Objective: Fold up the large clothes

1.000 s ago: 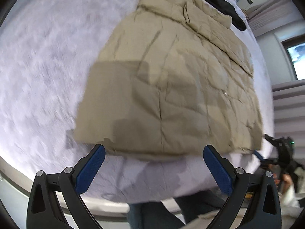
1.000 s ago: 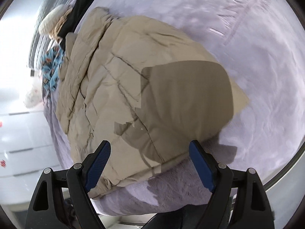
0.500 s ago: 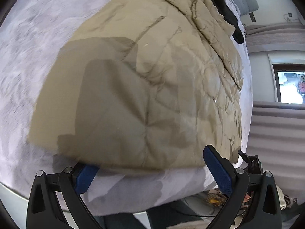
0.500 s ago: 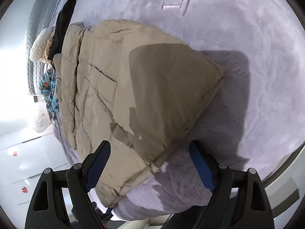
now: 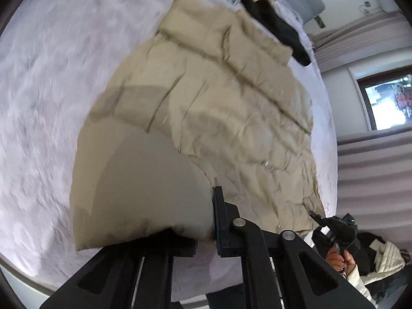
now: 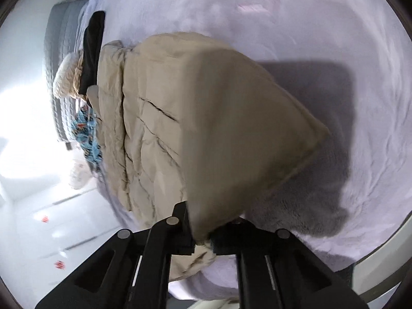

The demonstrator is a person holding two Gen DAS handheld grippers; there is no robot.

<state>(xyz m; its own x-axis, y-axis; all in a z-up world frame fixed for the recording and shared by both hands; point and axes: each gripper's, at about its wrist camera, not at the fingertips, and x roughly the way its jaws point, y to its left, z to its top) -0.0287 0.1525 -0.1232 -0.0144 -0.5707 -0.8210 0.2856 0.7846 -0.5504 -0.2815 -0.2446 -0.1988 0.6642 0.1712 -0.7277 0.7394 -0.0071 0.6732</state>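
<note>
Left wrist view: the left gripper (image 5: 206, 234) has just clamped onto the beige quilted coat's (image 5: 219, 108) near hem, coat stretching ahead across the lilac blanket (image 5: 46, 103). Right gripper (image 6: 203, 239) has likewise just pinched its corner.

Both grippers were wide open before. Now the left gripper (image 5: 206, 234) and the right gripper (image 6: 202, 242) have just closed on the tan coat's (image 5: 231, 118) bottom edge and lifted it.

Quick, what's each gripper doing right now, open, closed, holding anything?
Left gripper: jaws just closed, shut on the beige coat hem.
Right gripper: jaws just closed, shut on the coat's hem too.
</note>
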